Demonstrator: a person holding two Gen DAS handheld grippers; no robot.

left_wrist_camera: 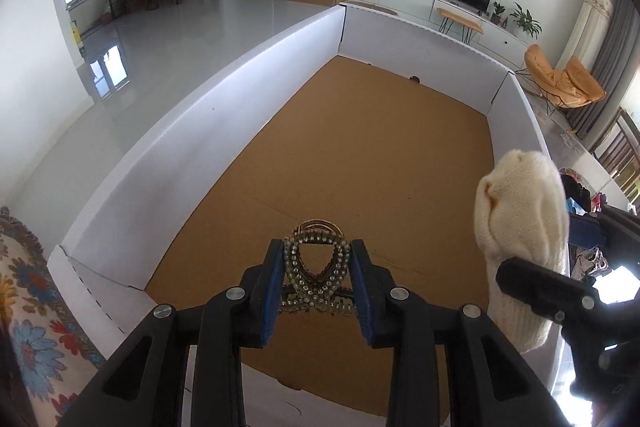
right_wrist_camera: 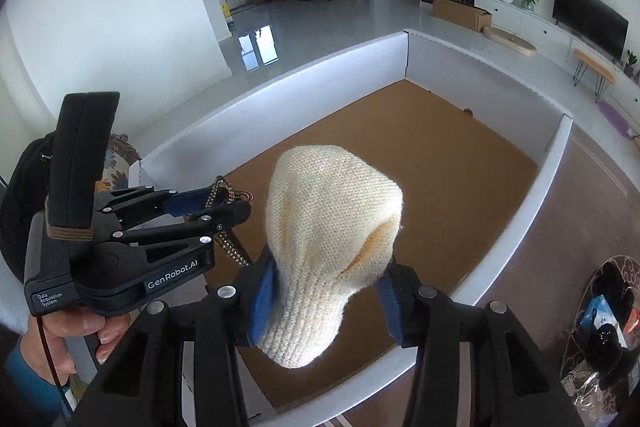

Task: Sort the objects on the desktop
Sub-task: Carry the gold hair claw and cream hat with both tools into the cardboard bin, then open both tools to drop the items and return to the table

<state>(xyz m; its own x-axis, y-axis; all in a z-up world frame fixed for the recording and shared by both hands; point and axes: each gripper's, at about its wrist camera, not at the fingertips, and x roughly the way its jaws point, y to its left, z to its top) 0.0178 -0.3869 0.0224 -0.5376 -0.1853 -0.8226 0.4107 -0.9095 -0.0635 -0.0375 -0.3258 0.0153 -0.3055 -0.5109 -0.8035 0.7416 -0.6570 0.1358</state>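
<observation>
Both things are already in the air over the white-walled cardboard box [left_wrist_camera: 208,131], so the coming move turns on what lies straight below each one: the bare brown floor of the box, with nothing resting on it that these views show except a small dark speck near the far wall. The left hand-held gripper [left_wrist_camera: 317,287] points steeply down over the near end of the box, and its 2 blue pads are clamped nearly together on a rhinestone hair clip [left_wrist_camera: 316,267]. The clip stands up between the pads with its looped, teardrop end pointing away from the camera toward the far wall, and its toothed base lies crosswise at the roots of the fingers; its long axis therefore runs along the fingers. The right hand-held gripper [right_wrist_camera: 326,291] sits just to the right of the left one, closer to the right-hand wall of the box, and holds a cream knitted sock [right_wrist_camera: 332,239] at its narrow part, the jaws roughly half open around the bunched knit. The sock's long axis also runs along the fingers, its rounded bulky end aimed forward and down at the box floor and its other end hanging back below the jaws. Judging by this, each hand is nearer its own half of the box, and a drop needs no reach across.
</observation>
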